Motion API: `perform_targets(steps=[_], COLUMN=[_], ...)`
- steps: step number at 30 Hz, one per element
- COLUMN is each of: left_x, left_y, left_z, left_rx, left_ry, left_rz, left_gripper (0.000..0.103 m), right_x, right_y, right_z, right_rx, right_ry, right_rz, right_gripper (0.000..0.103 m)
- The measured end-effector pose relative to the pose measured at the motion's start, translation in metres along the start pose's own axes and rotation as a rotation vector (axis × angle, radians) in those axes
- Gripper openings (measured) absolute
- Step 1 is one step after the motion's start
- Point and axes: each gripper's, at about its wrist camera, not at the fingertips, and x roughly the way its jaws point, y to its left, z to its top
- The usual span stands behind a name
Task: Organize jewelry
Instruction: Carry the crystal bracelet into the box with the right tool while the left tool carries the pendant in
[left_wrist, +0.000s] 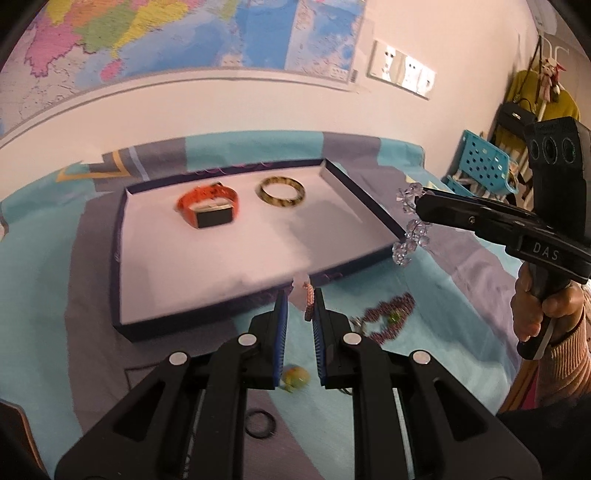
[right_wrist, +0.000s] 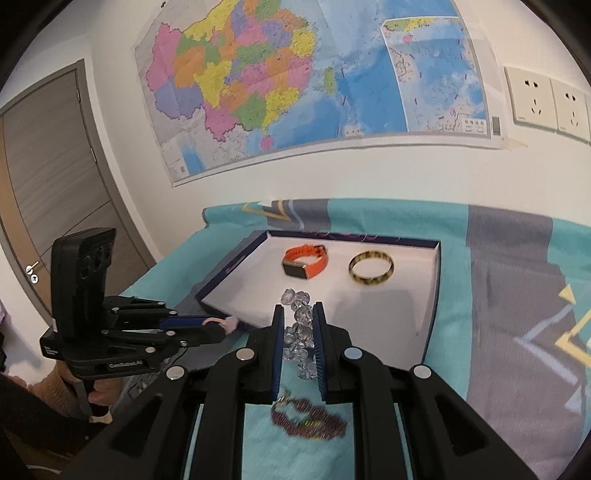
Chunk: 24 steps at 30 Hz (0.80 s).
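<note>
A dark-rimmed tray with a white floor lies on the bed; it also shows in the right wrist view. In it lie an orange watch and a brown-yellow bangle. My left gripper is shut on a pink beaded bracelet at the tray's near rim. My right gripper is shut on a clear crystal bracelet, held above the tray's corner. A dark red bead bracelet lies on the bedspread.
A black ring and a small yellow-green trinket lie on the teal and grey bedspread near me. A map and sockets hang on the wall. A door is at left, blue baskets at right.
</note>
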Motion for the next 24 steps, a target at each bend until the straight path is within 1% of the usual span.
perform_targets(steps=[6, 11, 24], left_x=[0.000, 0.006, 0.030], left_y=[0.012, 0.024, 0.042], left_z=[0.013, 0.022, 0.039], left_rx=[-0.007, -0.022, -0.023], left_ry=[-0.014, -0.012, 0.015], left_rz=[0.017, 0.025, 0.056], left_gripper=[0.014, 0.014, 0.014], right_x=[0.014, 0.030, 0.069], right_y=[-0.013, -0.023, -0.042], right_z=[0.017, 0.026, 0.035], right_rx=[0.003, 0.016, 0.029], right_ry=[-0.007, 0.008, 0.058], right_rz=[-0.031, -0.044, -0.083], right_gripper=[0.014, 0.014, 0.014])
